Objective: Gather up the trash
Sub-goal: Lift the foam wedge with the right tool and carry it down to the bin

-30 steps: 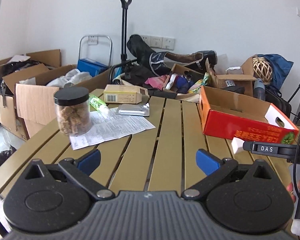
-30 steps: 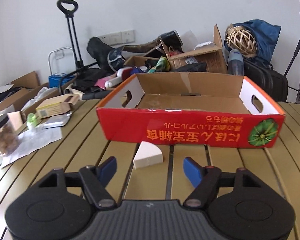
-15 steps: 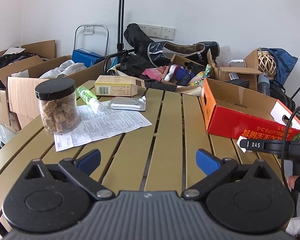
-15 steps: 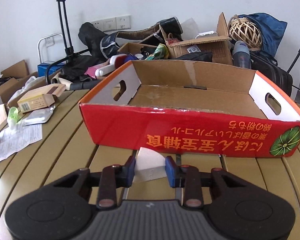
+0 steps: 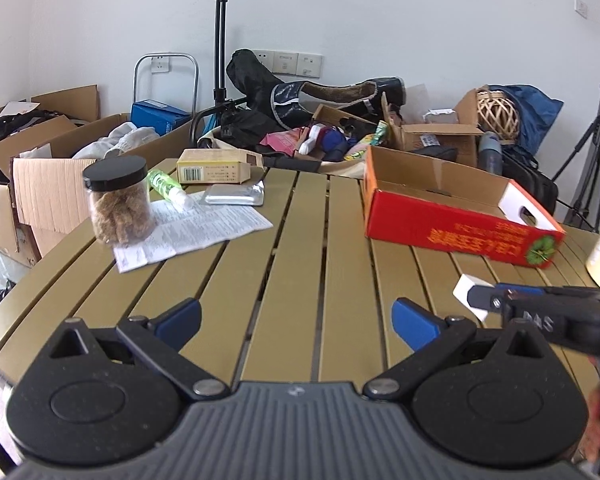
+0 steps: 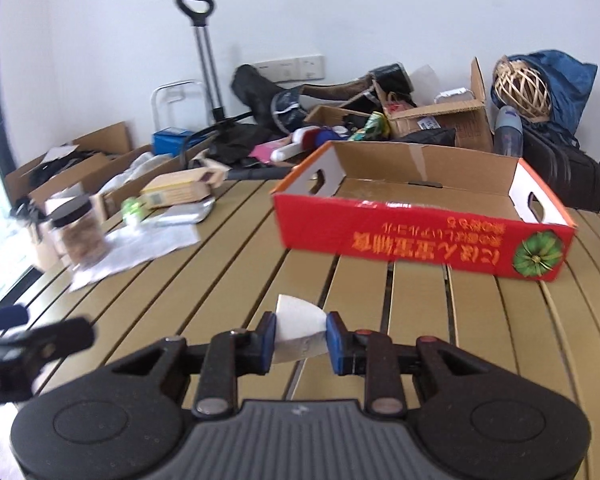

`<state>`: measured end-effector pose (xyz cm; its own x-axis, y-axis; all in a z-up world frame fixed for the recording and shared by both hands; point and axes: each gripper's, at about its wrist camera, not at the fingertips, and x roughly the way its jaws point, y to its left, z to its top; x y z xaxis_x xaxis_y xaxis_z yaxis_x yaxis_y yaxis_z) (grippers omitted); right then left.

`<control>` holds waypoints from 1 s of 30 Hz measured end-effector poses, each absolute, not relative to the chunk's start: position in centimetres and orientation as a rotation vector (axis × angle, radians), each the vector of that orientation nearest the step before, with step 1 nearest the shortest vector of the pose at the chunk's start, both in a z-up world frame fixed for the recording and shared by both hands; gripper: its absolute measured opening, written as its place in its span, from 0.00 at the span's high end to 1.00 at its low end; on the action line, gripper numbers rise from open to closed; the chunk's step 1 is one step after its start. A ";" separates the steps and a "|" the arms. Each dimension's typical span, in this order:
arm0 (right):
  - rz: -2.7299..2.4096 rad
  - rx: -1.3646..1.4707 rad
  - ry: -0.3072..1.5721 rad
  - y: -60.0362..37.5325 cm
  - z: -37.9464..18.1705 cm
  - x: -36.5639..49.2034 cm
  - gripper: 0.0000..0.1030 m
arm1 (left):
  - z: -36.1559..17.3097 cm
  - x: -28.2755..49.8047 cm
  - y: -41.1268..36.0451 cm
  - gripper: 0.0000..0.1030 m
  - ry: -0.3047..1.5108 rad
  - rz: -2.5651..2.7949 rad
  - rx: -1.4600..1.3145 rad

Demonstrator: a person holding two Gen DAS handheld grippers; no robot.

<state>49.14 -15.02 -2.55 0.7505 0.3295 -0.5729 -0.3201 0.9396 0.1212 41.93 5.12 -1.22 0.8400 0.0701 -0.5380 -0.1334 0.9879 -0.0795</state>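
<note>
The right claw (image 6: 300,338) is pinching a small white wedge (image 6: 300,328), soft like a bit of sponge, with one blue pad on each side of it. The wedge looks lifted a little off the slatted bench (image 6: 420,292), and it sits at about 6 o'clock from the red cardboard tray (image 6: 420,240), which is open on top and looks empty. The left claw (image 5: 298,318) is spread wide with nothing in it, low over the bench. To do this step well, I think the right claw should keep its squeeze gentle but firm, since the wedge is soft and could slip or squash. It should rise enough to clear the tray's front wall, go over the rim toward 12 o'clock, and let go only when the wedge is above the tray floor. The other bits wait far off at 9 to 10 o'clock from the tray: a jar with a black lid (image 5: 118,204), a printed paper sheet (image 5: 196,230), a silver packet (image 5: 234,196), a little green bottle (image 5: 166,188) and a yellow box (image 5: 216,170). A second ago the right claw was open and the wedge lay on the bench right by the tray; now the claw has closed on it and pulled it back from the tray. The left claw was spread then too.
</note>
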 end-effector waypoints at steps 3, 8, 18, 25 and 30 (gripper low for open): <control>0.387 -0.011 0.625 -15.7 -1.8 44.7 0.75 | -1.0 39.1 4.8 0.00 0.569 0.109 -0.117; 0.416 -0.024 0.638 -17.3 -1.5 37.5 0.75 | -1.4 34.7 4.4 0.00 0.601 0.099 -0.112; 0.448 -0.010 0.728 -19.6 -5.5 26.6 0.75 | -4.3 27.1 2.2 0.00 0.671 0.042 -0.047; 0.448 0.003 0.882 -19.7 -11.8 23.0 0.75 | -8.6 24.2 1.3 0.00 0.770 0.015 -0.016; 0.430 0.020 0.978 -19.4 -15.7 22.1 0.75 | -12.0 23.6 1.3 0.00 0.857 0.021 0.004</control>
